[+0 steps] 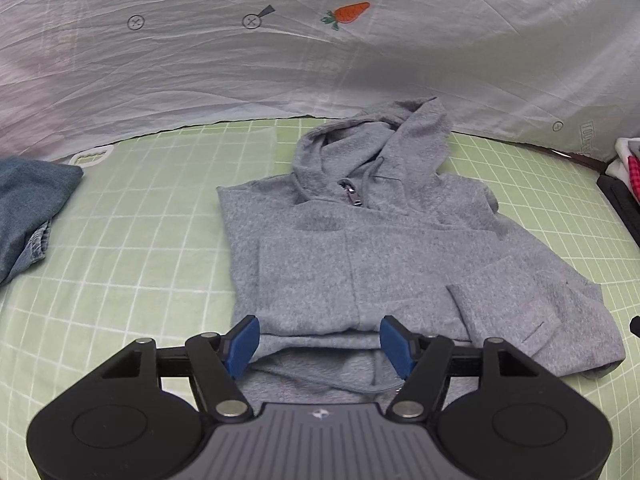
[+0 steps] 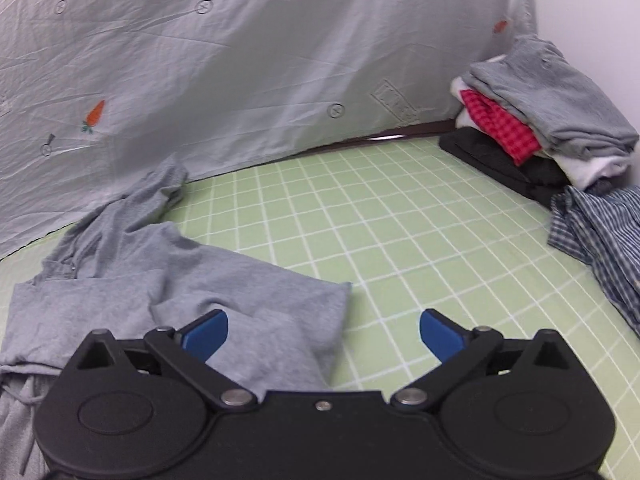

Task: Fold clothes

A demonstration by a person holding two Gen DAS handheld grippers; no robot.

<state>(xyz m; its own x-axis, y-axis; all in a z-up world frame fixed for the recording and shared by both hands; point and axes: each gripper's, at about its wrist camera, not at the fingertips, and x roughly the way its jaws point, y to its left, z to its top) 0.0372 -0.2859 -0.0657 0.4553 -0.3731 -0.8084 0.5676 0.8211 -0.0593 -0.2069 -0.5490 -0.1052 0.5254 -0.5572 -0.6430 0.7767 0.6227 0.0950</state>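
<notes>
The left tool stands with its blue pads apart, nothing clamped; the near hem of the grey hoodie lies just ahead of and beneath the gap, and no pad presses on the cloth. The hoodie spreads away from this tool on the green checked desk, hood farthest off and lying against the foot of the white carrot-print sheet that walls the far edge. To this tool's left, bare checked surface runs out to a blue denim piece at the desk's left edge.

The right tool is spread wide and empty. Its left pad hangs over the hoodie's folded sleeve; its right pad hangs over bare desk. Ahead and to its right lies a broad open stretch of checks, bounded far right by a stack of folded clothes and a blue plaid shirt near the right edge.
</notes>
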